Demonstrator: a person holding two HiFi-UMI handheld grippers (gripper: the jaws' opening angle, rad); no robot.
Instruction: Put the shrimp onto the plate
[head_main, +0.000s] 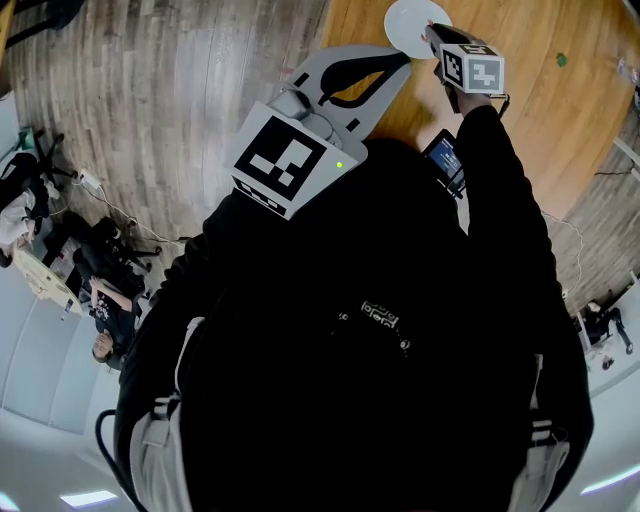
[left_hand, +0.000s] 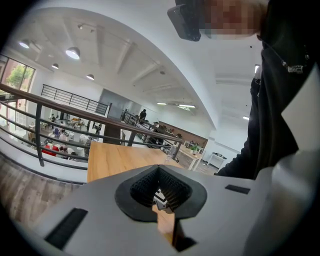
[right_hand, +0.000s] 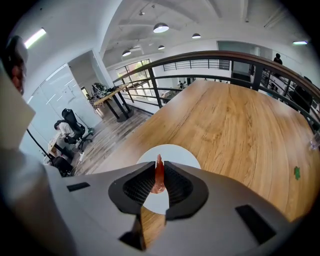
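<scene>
An orange-red shrimp (right_hand: 159, 175) stands upright between the pads of my right gripper (right_hand: 159, 176), which is shut on it. Directly beneath it lies the round white plate (right_hand: 182, 157) on the wooden table (right_hand: 240, 125). In the head view the right gripper (head_main: 432, 32) hangs over the near edge of the plate (head_main: 408, 18); the shrimp is hidden there. My left gripper (head_main: 398, 62) is held just left of the right one, off the plate, jaws shut with nothing in them. In the left gripper view its tips (left_hand: 159, 171) meet over the table (left_hand: 115, 160).
A small green item (right_hand: 296, 172) lies on the table to the right of the plate, also in the head view (head_main: 561, 60). A dark device with a lit screen (head_main: 445, 160) sits by the person's right sleeve. A black railing (right_hand: 210, 57) borders the table's far side.
</scene>
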